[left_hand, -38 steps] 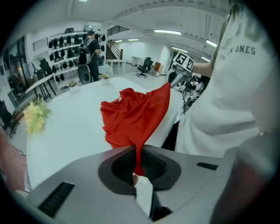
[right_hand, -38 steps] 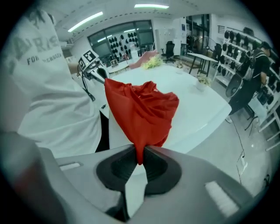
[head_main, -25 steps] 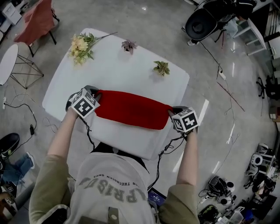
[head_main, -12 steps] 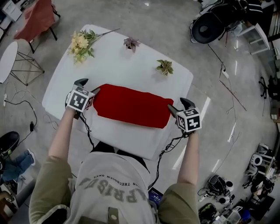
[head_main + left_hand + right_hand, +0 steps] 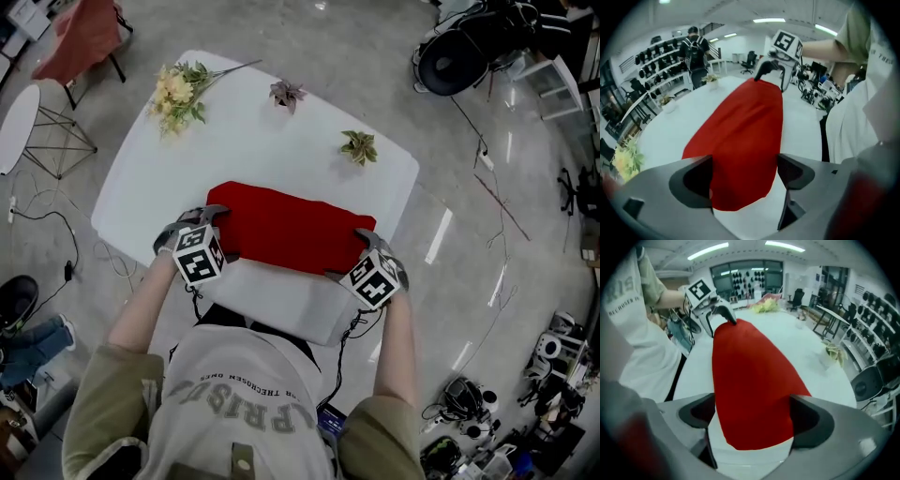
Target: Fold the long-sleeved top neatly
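Observation:
The red long-sleeved top [image 5: 291, 228] lies folded into a long band across the white table [image 5: 253, 141]. My left gripper [image 5: 211, 223] hovers over the band's left end, near its front corner. Its jaws have just been opening and stand open, with the cloth [image 5: 740, 136] below them and not pinched. My right gripper [image 5: 361, 246] is over the right end, also just opened and open, with the red cloth [image 5: 750, 380] lying loose under it. Each gripper view shows the other gripper at the band's far end: the right gripper [image 5: 771, 70] and the left gripper [image 5: 719, 312].
A bunch of yellow flowers [image 5: 176, 92] and two small plants [image 5: 284, 94] [image 5: 359, 145] sit on the table's far side. A chair with red cloth [image 5: 80, 37] and a round side table [image 5: 19, 127] stand at far left. A person [image 5: 696, 51] stands by shelves.
Both grippers went from shut at the band's ends to open, letting the cloth go. They swung out, then came back over the ends, nearer the table's front edge.

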A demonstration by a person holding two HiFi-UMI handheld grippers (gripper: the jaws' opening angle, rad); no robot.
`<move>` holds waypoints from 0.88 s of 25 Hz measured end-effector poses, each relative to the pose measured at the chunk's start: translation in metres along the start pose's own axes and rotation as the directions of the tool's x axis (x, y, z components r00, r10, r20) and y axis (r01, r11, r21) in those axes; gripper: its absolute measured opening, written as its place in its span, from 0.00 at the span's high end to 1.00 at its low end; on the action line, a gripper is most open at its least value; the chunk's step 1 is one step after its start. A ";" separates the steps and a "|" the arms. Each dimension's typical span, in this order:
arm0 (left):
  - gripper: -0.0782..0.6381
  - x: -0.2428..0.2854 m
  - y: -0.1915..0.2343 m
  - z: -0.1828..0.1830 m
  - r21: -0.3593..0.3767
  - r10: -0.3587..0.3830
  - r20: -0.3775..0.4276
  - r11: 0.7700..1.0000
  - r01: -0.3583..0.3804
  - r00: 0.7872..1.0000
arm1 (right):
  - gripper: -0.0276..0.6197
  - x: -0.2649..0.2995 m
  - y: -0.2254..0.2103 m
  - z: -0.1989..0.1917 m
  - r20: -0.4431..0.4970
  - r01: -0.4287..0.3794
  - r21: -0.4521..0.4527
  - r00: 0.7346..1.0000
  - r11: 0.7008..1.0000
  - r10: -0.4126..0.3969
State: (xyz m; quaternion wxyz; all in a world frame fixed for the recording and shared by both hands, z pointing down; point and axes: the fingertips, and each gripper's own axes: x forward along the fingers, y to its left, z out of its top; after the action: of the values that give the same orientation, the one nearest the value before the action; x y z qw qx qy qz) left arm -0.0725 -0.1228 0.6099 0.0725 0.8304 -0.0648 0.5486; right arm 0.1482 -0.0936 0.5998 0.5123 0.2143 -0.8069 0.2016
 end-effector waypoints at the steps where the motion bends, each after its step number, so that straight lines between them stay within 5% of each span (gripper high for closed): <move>1: 0.31 0.007 0.001 -0.008 0.017 -0.008 -0.040 1.000 0.009 0.999 | 0.20 0.007 -0.004 -0.008 -0.051 0.000 -0.023 0.999 1.000 -0.001; 4: 0.30 0.017 0.008 -0.021 -0.019 -0.042 -0.048 0.999 0.042 0.998 | 0.20 0.020 -0.014 -0.021 -0.100 -0.015 -0.035 0.995 0.999 0.011; 11: 0.30 0.017 0.013 -0.020 -0.111 -0.083 0.042 0.990 0.087 0.996 | 0.20 0.026 -0.020 -0.019 -0.044 -0.025 0.022 0.999 0.999 0.026; 14: 0.30 -0.008 0.016 -0.009 -0.175 -0.041 0.149 0.982 0.067 0.988 | 0.20 -0.003 -0.021 -0.005 0.080 0.034 0.080 0.996 0.996 -0.040; 16: 0.30 -0.040 0.024 0.004 -0.256 0.039 0.270 0.966 0.032 0.962 | 0.20 -0.034 -0.023 0.015 0.247 0.090 0.139 0.961 0.986 -0.123; 18: 0.30 -0.078 0.034 0.023 -0.356 0.174 0.407 0.934 -0.019 0.897 | 0.20 -0.077 -0.022 0.043 0.451 0.145 0.236 0.860 0.961 -0.240; 22: 0.30 -0.149 0.044 0.059 -0.534 0.471 0.571 0.835 -0.131 0.672 | 0.20 -0.169 -0.008 0.090 0.718 0.164 0.481 0.490 0.861 -0.494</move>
State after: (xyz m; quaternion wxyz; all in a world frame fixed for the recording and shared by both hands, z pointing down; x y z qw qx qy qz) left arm -0.0853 -0.1727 0.4522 0.1389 0.9084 -0.3522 0.1775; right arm 0.1506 -0.1261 0.4113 0.0583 0.5229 -0.8428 0.1137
